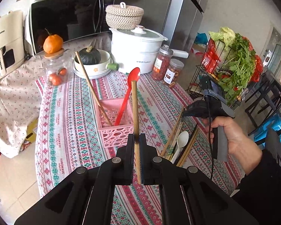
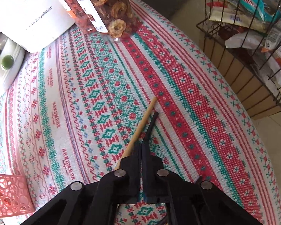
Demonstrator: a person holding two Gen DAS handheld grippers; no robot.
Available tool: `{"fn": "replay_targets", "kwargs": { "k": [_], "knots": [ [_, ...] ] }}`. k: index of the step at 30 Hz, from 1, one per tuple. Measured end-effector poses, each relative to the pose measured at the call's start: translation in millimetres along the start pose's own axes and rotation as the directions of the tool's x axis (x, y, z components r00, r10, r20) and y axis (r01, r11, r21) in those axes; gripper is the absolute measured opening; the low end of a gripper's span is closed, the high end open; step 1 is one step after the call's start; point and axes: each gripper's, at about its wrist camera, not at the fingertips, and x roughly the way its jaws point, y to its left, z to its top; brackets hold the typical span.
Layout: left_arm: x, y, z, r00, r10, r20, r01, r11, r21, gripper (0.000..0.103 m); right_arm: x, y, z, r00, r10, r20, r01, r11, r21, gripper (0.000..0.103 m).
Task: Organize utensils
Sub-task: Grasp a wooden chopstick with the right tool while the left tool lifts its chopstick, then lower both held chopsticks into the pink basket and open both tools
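Observation:
My left gripper is shut on a wooden chopstick, which stands nearly upright just in front of the pink basket. A red spoon and another wooden chopstick lean inside that basket. To the right on the cloth lie several loose chopsticks and a white spoon. A hand holds my right gripper over that pile. In the right wrist view the right gripper is shut on a black chopstick. A wooden chopstick runs beside its left finger.
A white cooker, two snack jars and a bowl holding a squash stand behind the basket. A wire rack with greens is beyond the table's right edge. The basket corner shows at lower left in the right wrist view.

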Motion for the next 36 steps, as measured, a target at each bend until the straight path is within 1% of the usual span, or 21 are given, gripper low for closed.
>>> {"fn": "replay_targets", "kwargs": {
  "k": [3, 4, 6, 7, 9, 10, 11, 15, 16, 17, 21, 22, 26, 27, 28, 30, 33, 36],
  "knots": [
    [-3.1, 2.6, 1.3, 1.0, 0.008, 0.012, -0.008, 1.0, -0.004, 0.004, -17.8, 2.3, 1.0, 0.998, 0.053, 0.024, -0.053, 0.998, -0.019, 0.0],
    [-3.8, 3.1, 1.5, 1.0, 0.008, 0.015, -0.008, 1.0, -0.007, 0.004, -22.1, 3.5, 0.9, 0.998, 0.063, 0.023, -0.062, 0.998, -0.033, 0.0],
    [-4.2, 2.3, 1.1, 1.0, 0.006, 0.014, -0.006, 1.0, -0.006, 0.004, -25.7, 4.1, 0.3, 0.997, 0.078, 0.01, -0.078, 0.996, -0.051, 0.003],
    [-4.3, 1.3, 0.7, 1.0, 0.007, 0.014, -0.007, 1.0, -0.002, 0.004, -24.4, 3.4, 0.1, 0.997, 0.074, 0.0, -0.074, 0.996, -0.052, 0.004],
    [-3.9, -0.5, 0.5, 1.0, 0.006, 0.013, -0.006, 1.0, 0.004, 0.004, -21.2, 1.2, -2.2, 0.999, 0.049, -0.013, -0.049, 0.998, -0.044, 0.013],
    [-3.6, -1.1, 0.6, 1.0, 0.005, 0.013, -0.005, 1.0, 0.004, 0.004, -19.0, -1.4, -2.3, 0.998, 0.053, -0.014, -0.054, 0.998, -0.033, 0.024],
    [-3.3, -1.3, 0.7, 1.0, 0.003, 0.012, -0.003, 1.0, 0.003, 0.004, -17.1, -2.6, -0.9, 0.998, 0.067, -0.014, -0.067, 0.998, -0.02, 0.028],
    [-3.2, -0.3, 2.2, 1.0, 0.002, 0.012, -0.002, 1.0, -0.001, 0.004, -7.7, 4.2, 4.0, 0.991, 0.13, -0.03, -0.13, 0.991, 0.003, 0.028],
    [-3.4, 0.6, 2.4, 1.0, 0.001, 0.012, -0.001, 1.0, -0.003, 0.004, -4.4, 7.0, 4.1, 0.99, 0.137, -0.039, -0.137, 0.991, 0.006, 0.028],
    [-3.7, 1.7, 2.7, 1.0, 0.001, 0.012, -0.001, 1.0, -0.006, 0.004, -1.0, 10.3, 4.0, 0.991, 0.126, -0.047, -0.126, 0.992, 0.003, 0.028],
    [-5.5, 5.0, 3.7, 1.0, 0.001, 0.017, 0.0, 1.0, -0.014, 0.004, 11.9, 19.4, 1.5, 0.998, 0.0, -0.071, -0.002, 1.0, -0.022, 0.027],
    [-6.2, 5.4, 4.0, 1.0, 0.001, 0.019, -0.001, 1.0, -0.014, 0.004, 15.1, 20.5, 1.5, 0.997, -0.016, -0.076, 0.014, 1.0, -0.025, 0.027],
    [-7.9, 7.3, 4.7, 1.0, 0.002, 0.023, -0.001, 1.0, -0.017, 0.004, 21.0, 32.2, 2.3, 0.996, -0.077, -0.035, 0.074, 0.994, -0.077, 0.027],
    [-7.8, 8.0, 4.8, 1.0, 0.003, 0.023, -0.002, 1.0, -0.018, 0.004, 22.2, 36.5, 0.9, 0.995, -0.102, -0.023, 0.099, 0.99, -0.097, 0.024],
    [-7.8, 8.4, 4.5, 1.0, 0.004, 0.023, -0.004, 1.0, -0.02, 0.004, 22.7, 39.5, -0.3, 0.991, -0.133, -0.008, 0.132, 0.984, -0.117, 0.014],
    [-7.6, 9.5, 4.3, 1.0, 0.006, 0.023, -0.005, 1.0, -0.023, 0.004, 22.9, 39.7, -1.4, 0.993, -0.117, 0.01, 0.117, 0.987, -0.11, 0.013],
    [-8.8, 10.1, 4.0, 0.999, 0.014, 0.029, -0.014, 1.0, -0.024, 0.004, 18.2, 37.7, -2.4, 1.0, -0.026, -0.004, 0.026, 0.997, -0.078, 0.01],
    [-12.2, 10.4, 4.7, 0.999, 0.017, 0.04, -0.016, 1.0, -0.022, 0.004, -6.1, 46.8, -5.1, 0.999, 0.025, 0.042, -0.021, 0.994, -0.109, 0.01]
  ]
}}
